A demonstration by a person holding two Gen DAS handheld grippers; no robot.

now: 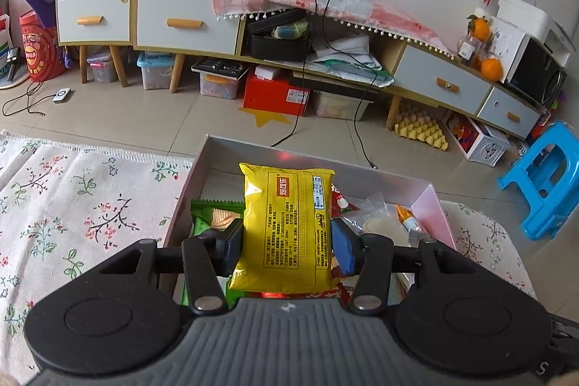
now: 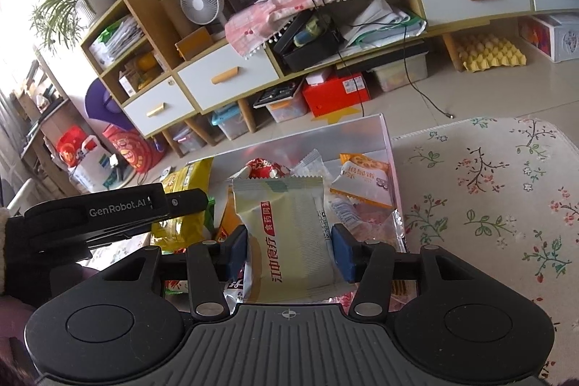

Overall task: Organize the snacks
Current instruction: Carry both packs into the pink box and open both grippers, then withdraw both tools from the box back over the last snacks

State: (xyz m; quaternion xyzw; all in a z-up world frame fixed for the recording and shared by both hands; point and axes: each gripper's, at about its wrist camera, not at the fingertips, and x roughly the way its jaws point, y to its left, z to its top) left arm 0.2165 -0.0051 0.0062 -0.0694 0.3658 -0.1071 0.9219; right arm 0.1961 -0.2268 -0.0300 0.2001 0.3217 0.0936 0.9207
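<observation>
Nearest the left wrist camera, the left gripper (image 1: 286,250) is holding a yellow foil snack packet (image 1: 287,227) by its two sides, blue pads pressing against the wrapper, jaws standing partly apart at the packet's width. That packet is hanging above the open silver cardboard box (image 1: 425,201), which is sitting on a white floral cloth (image 1: 83,205). A green snack bag (image 1: 204,217) is lying in the box just beside it.

Seen from the right wrist camera, the right gripper (image 2: 289,254) is clasping a pale cream biscuit packet (image 2: 289,241) with red lettering, its pads touching both edges. An orange snack packet (image 2: 365,179) is resting inside the same box, near its far wall.
</observation>
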